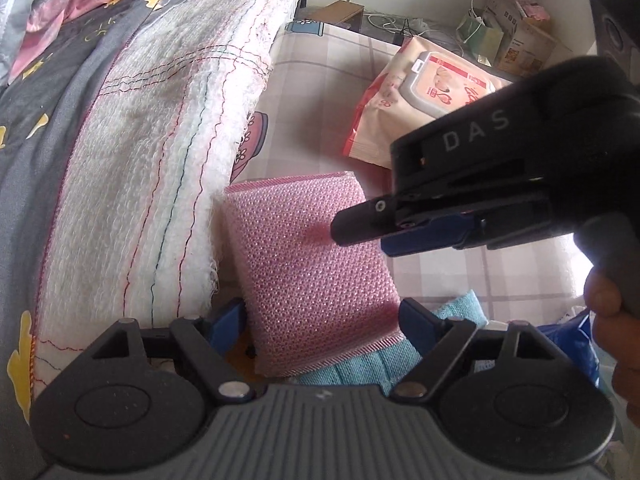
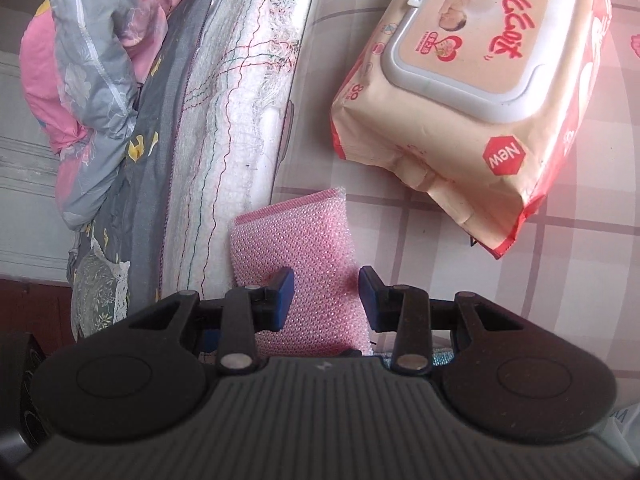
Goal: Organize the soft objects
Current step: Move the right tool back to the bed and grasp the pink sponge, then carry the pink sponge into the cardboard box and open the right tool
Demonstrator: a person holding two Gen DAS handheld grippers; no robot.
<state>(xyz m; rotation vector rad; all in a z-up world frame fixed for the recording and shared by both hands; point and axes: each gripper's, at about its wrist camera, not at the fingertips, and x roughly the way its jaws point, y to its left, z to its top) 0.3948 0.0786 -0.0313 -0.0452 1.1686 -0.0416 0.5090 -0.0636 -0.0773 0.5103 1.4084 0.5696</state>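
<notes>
Pink mesh sponge (image 1: 312,276) is laid on the checked sheet (image 1: 320,92) beside a white quilt (image 1: 160,160); it is framed, ungripped, by both spread tools, left (image 1: 320,320) and right (image 2: 326,300).

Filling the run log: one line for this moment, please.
left gripper open around pink sponge | right gripper open above sponge | wipes pack beside

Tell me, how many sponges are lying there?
2, maybe more hidden. The pink sponge lies beside the white quilt edge on the checked sheet. A teal sponge lies under the pink one's near end, mostly covered.
</notes>
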